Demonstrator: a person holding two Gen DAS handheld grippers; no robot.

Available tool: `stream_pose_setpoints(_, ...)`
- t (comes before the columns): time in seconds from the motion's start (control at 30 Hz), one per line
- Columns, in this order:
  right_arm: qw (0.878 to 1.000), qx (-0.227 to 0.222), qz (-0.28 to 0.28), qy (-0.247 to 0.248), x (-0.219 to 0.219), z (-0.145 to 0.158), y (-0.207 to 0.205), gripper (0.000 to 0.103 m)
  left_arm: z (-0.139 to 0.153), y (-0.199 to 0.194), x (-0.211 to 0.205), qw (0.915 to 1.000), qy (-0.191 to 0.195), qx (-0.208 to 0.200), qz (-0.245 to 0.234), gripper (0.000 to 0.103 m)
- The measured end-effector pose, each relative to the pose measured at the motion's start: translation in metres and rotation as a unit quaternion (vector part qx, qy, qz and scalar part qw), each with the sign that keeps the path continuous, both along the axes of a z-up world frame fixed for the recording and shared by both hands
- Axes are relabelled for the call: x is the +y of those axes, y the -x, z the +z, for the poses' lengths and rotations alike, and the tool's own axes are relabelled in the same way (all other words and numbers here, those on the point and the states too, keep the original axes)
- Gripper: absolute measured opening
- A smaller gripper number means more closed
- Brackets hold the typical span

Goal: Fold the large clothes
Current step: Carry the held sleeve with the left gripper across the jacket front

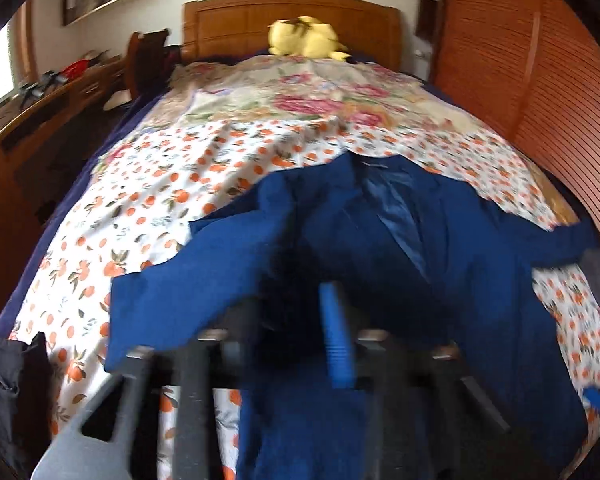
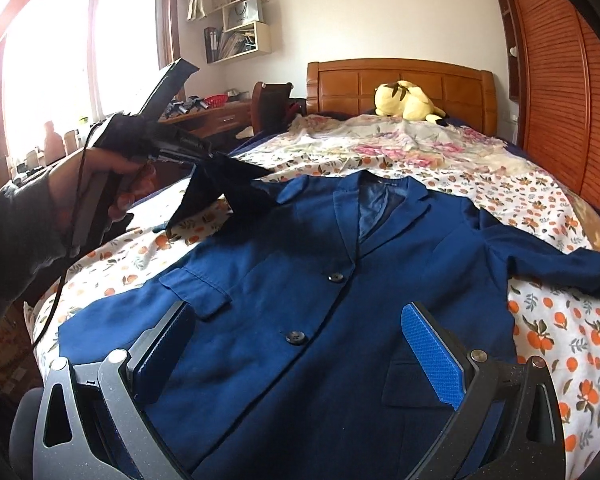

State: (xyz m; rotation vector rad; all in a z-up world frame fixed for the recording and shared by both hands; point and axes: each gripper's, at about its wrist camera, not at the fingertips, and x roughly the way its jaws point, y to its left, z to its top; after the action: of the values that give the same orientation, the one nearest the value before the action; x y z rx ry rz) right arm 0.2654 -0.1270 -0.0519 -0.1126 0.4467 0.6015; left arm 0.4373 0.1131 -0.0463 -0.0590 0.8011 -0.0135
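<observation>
The blue blazer [image 2: 320, 280] lies face up and buttoned on the bed [image 2: 560, 320], collar toward the headboard [image 2: 400, 80] at 12 o'clock.

Left gripper [image 2: 236, 188]: raised over the blazer's shoulder at 10 o'clock. In the right wrist view a dark flap hangs at its tip, so it appears to be gripping the sleeve, though the left wrist view is blurred and I cannot tell whether the jaws are closed.

Right gripper [image 2: 300, 364]: jaws spread wide, nothing between them, hovering over the lower front panel.

Step in hand, by judgement: first fold, bringing one sleeve inward across the chest. The next move calls for laying that sleeve flat on the front, then taking the other sleeve [image 2: 560, 268], which trails out at 3 o'clock.

Surroundings: dark clothes [image 1: 8, 392] at 8 o'clock in the left wrist view; a yellow plush toy [image 2: 408, 100] by the headboard; a slatted wardrobe [image 2: 560, 100] close along the bed's edge at 2 o'clock. The rumpled floral cover [image 2: 380, 140] beyond the collar may catch the folded blazer.
</observation>
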Motion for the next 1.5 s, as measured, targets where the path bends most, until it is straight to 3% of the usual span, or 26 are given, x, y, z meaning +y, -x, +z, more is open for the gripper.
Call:
stream_pose_setpoints(0.1, 1.0, 0.002, 0.002, -0.002, 0.002, -0.001, -0.002, 0.103, -0.001, 0.023, 0.006, 0.9996, 0.028, -0.002, -0.009, 0.075)
stream_pose_setpoints(0.13, 1.0, 0.002, 0.003, -0.004, 0.002, -0.001, -0.002, 0.103, -0.001, 0.03, 0.008, 0.9994, 0.031, -0.011, -0.006, 0.078)
stream_pose_setpoints(0.3, 1.0, 0.005, 0.008, -0.001, 0.007, -0.004, -0.008, 0.103, -0.014, 0.044, 0.033, 0.9995, 0.01, -0.019, 0.022, 0.078)
stream_pose_setpoints(0.63, 1.0, 0.013, 0.011, 0.019, 0.026, -0.012, -0.02, 0.103, -0.083, 0.015, 0.127, 0.9929, -0.035, 0.016, 0.113, 0.078)
stream_pose_setpoints(0.8, 0.999, 0.029, 0.01, 0.023, 0.027, -0.015, -0.028, 0.103, -0.117, 0.006, 0.163, 0.988, -0.01, 0.047, 0.147, 0.078)
stream_pose_setpoints(0.93, 0.999, 0.039, 0.011, 0.022, 0.027, -0.015, -0.033, 0.103, -0.142, 0.0, 0.181, 0.9842, 0.032, 0.077, 0.156, 0.078)
stream_pose_setpoints(1.07, 0.999, 0.036, 0.014, 0.023, 0.029, -0.013, -0.031, 0.103, -0.145, -0.001, 0.181, 0.9832, 0.05, 0.078, 0.158, 0.078)
stream_pose_setpoints(1.1, 0.999, 0.034, 0.014, 0.024, 0.029, -0.012, -0.03, 0.103, -0.146, -0.002, 0.178, 0.9842, 0.053, 0.08, 0.149, 0.072)
stream_pose_setpoints(1.13, 0.999, 0.033, 0.015, 0.025, 0.029, -0.013, -0.029, 0.103, -0.144, -0.003, 0.174, 0.9853, 0.05, 0.081, 0.142, 0.055)
stream_pose_setpoints(1.17, 0.999, 0.031, 0.015, 0.025, 0.028, -0.012, -0.028, 0.103, -0.143, -0.004, 0.171, 0.9863, 0.047, 0.081, 0.136, 0.045)
stream_pose_setpoints(1.2, 0.999, 0.03, 0.015, 0.025, 0.028, -0.012, -0.027, 0.103, -0.14, -0.006, 0.167, 0.9873, 0.047, 0.081, 0.129, 0.028)
stream_pose_setpoints(1.23, 0.999, 0.029, 0.015, 0.025, 0.026, -0.012, -0.027, 0.103, -0.134, -0.005, 0.161, 0.9882, 0.041, 0.081, 0.124, 0.017)
stream_pose_setpoints(1.33, 0.999, 0.023, 0.011, 0.026, 0.022, -0.012, -0.027, 0.103, -0.107, -0.002, 0.136, 0.9922, -0.006, 0.046, 0.116, 0.012)
stream_pose_setpoints(1.5, 1.0, 0.016, -0.006, 0.015, 0.006, -0.008, -0.022, 0.103, -0.047, 0.012, 0.081, 0.9962, -0.038, -0.016, 0.076, 0.012)
